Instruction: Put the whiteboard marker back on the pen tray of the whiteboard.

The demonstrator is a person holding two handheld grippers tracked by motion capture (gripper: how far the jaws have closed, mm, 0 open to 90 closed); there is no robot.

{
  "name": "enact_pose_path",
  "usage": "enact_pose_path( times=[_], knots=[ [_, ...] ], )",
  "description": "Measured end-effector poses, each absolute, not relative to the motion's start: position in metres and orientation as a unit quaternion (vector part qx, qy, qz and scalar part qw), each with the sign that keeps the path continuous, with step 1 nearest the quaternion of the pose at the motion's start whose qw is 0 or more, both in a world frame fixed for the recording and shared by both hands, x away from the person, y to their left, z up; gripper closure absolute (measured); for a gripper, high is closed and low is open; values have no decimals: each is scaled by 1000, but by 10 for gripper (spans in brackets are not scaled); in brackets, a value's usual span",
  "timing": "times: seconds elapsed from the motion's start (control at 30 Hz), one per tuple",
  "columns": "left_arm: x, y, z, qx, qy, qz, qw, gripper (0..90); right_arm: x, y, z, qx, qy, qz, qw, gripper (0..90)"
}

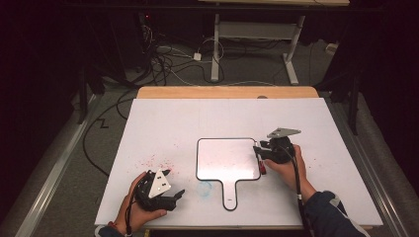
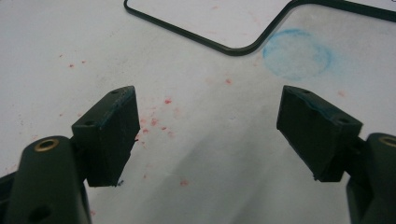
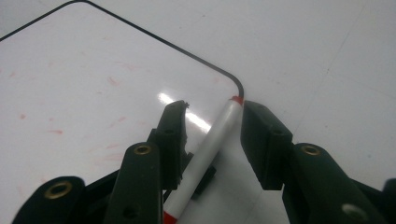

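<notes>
A white marker [image 3: 210, 149] with red ends lies between the parted jaws of the right tool [image 3: 212, 126], neither pad pressing it, at the right edge of a handled whiteboard [image 1: 227, 158]. The left tool [image 2: 208, 135] gapes wide, empty, over the red-flecked counter [image 1: 188, 118].

A white bench [image 1: 173, 118] carries red specks [image 1: 157, 161] at eight o'clock and a smudged blue ring [image 1: 204, 187] near six. Beyond it, at twelve, tangled cables [image 1: 163, 59] and a white desk frame [image 1: 257, 34] occupy the floor.
</notes>
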State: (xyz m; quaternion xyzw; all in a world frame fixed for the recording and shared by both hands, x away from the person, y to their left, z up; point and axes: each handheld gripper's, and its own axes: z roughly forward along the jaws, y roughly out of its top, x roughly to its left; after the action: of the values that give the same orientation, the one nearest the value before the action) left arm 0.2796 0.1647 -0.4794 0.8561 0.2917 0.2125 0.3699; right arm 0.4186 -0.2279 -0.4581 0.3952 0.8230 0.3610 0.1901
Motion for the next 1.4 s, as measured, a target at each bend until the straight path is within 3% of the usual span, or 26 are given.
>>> enact_pose_path(
  times=[0.33,0.67,0.8,1.4],
  knots=[
    [280,164,-479,856,290,212,371,204,413,-233,-454,378,823,374,199,569],
    [280,163,-480,856,292,209,371,204,404,-240,-434,334,810,420,234,444],
    [280,163,-480,856,293,209,371,204,396,-242,-421,309,807,422,273,391],
    [281,163,-480,856,294,208,371,204,363,-251,-390,273,790,459,301,274]
  ],
)
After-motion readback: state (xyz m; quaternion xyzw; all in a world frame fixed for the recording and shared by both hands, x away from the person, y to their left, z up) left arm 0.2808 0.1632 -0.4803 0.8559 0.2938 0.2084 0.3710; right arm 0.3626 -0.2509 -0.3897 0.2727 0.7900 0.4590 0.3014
